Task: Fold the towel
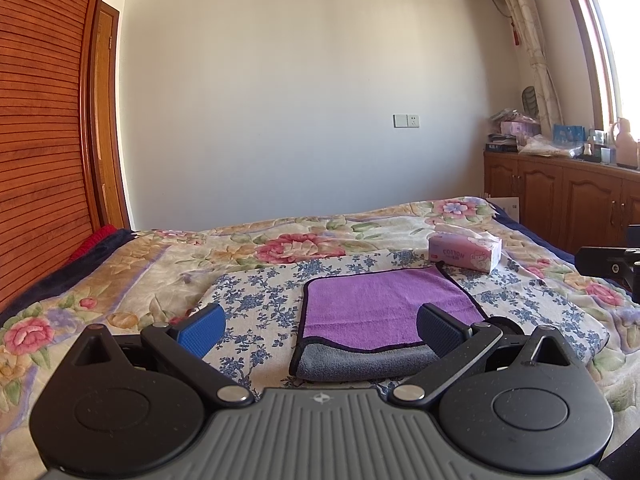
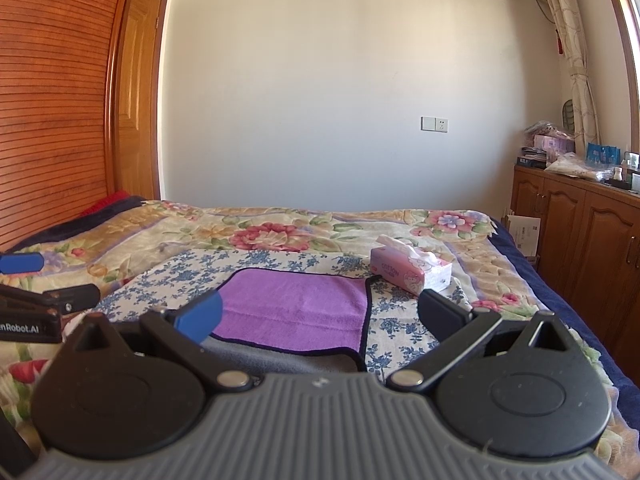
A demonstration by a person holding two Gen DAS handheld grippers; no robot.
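Both my left hand-held gripper (image 1: 320, 330) and right hand-held gripper (image 2: 320, 316) hang released, with the purple microfibre towel with grey underside (image 1: 384, 308) just ahead; I risk pinching the blue-flowered cloth (image 1: 256, 300) beneath.

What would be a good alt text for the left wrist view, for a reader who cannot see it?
A purple towel, folded over with its grey underside showing along the near edge, lies on a blue-flowered cloth on a floral bed. The open left gripper hovers before it, empty. A pink tissue box sits behind the towel to the right.
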